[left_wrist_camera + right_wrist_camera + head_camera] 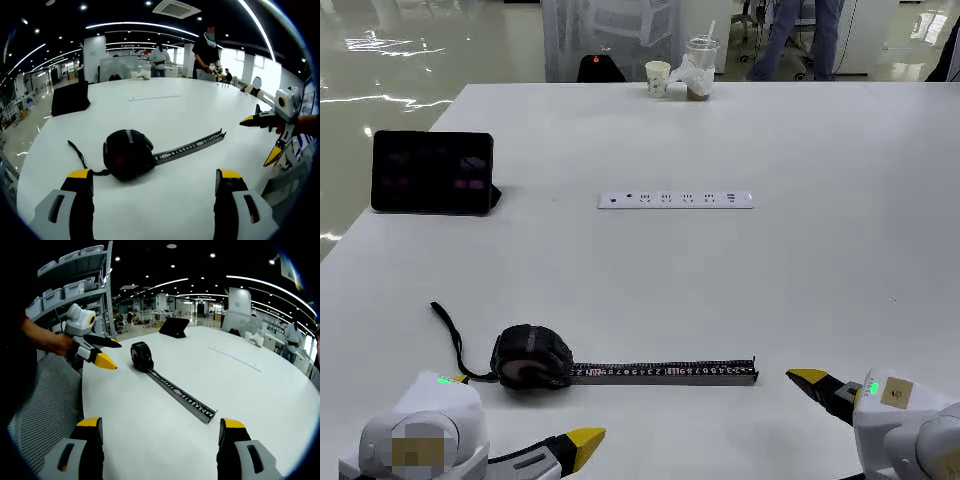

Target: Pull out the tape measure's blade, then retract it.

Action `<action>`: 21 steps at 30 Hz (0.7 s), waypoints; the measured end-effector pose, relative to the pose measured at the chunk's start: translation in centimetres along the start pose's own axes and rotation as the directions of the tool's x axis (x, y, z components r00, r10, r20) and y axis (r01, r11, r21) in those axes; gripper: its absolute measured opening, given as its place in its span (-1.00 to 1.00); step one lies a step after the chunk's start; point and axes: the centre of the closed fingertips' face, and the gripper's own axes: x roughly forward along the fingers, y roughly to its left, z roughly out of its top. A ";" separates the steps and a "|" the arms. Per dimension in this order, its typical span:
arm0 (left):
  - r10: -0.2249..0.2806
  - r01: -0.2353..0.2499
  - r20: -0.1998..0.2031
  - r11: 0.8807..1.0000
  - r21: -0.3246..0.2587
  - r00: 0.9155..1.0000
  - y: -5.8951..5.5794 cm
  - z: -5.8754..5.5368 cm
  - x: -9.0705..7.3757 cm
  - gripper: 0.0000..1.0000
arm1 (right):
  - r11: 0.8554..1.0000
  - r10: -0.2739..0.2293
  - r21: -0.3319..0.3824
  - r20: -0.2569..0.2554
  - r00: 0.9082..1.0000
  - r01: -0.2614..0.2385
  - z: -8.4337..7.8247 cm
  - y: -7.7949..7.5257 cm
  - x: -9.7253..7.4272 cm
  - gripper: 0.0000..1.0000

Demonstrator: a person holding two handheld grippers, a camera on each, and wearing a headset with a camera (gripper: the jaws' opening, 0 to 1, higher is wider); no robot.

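Near-left of the black round tape measure case (530, 357), the left gripper (154, 176) is hovering wide open and empty, probably to steady it. The case is resting on the white table (840, 200), its marked steel blade (665, 372) lying extended rightward, seemingly locked. Far beyond the case, a white paper cup (658, 78), contents hidden, and a clear plastic cup (701, 55) holding brownish dregs are standing. The right gripper (161, 423) is gaping empty just past the blade's free end, likely poised to take it.
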 end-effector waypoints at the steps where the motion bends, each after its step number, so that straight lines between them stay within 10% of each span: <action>1: 0.000 0.000 -0.002 1.000 -0.002 1.000 0.1 0.0 0.1 0.98 | 1.000 0.002 -0.003 -0.003 1.000 -0.002 0.0 -0.1 0.0 0.92; 21: 0.038 -0.038 0.000 0.998 -0.059 0.999 1.9 1.1 2.0 0.98 | 0.993 0.057 -0.096 -0.069 0.996 -0.064 -0.6 -3.1 0.8 0.76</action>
